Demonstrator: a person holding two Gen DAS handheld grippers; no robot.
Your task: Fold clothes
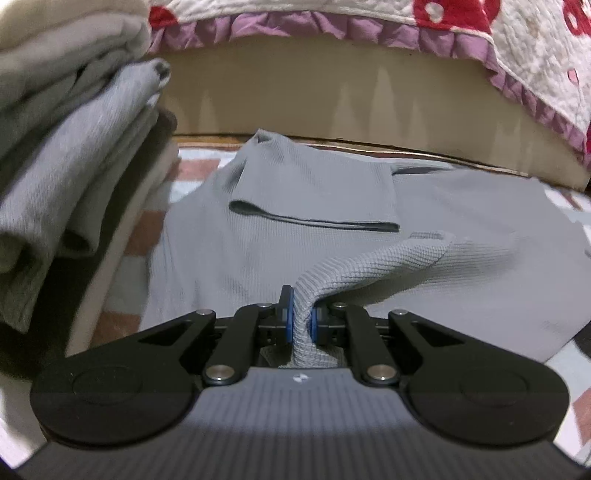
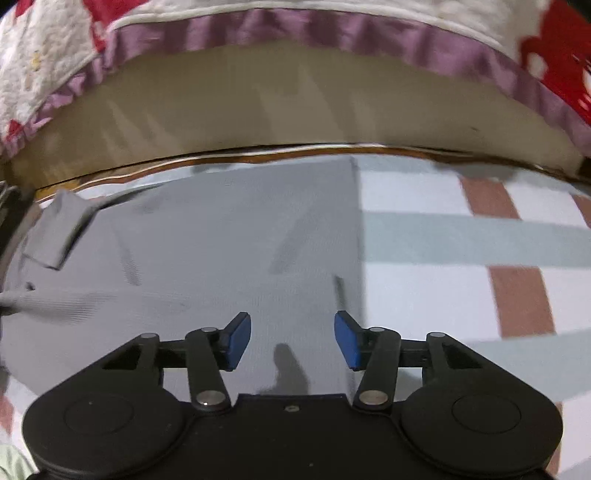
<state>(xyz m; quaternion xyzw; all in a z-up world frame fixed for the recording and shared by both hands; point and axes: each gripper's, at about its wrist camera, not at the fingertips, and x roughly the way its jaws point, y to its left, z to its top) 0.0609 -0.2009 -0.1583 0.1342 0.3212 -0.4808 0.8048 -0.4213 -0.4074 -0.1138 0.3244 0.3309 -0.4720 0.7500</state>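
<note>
A grey waffle-knit garment (image 1: 266,240) lies spread on the checked cover, one sleeve (image 1: 314,192) folded across its body. My left gripper (image 1: 302,320) is shut on a pinched ridge of that grey fabric, which rises from the garment into the blue pads (image 1: 290,321). In the right wrist view the same grey garment (image 2: 221,243) lies flat, its straight right edge near the middle of the frame. My right gripper (image 2: 292,341) hovers over the garment's near right part, open, with nothing between its blue pads (image 2: 238,341).
A stack of folded clothes (image 1: 66,166) stands at the left. A beige bed side (image 1: 332,96) under a quilt with a purple frill (image 1: 332,27) runs along the back. The checked white, mint and reddish cover (image 2: 480,258) extends to the right of the garment.
</note>
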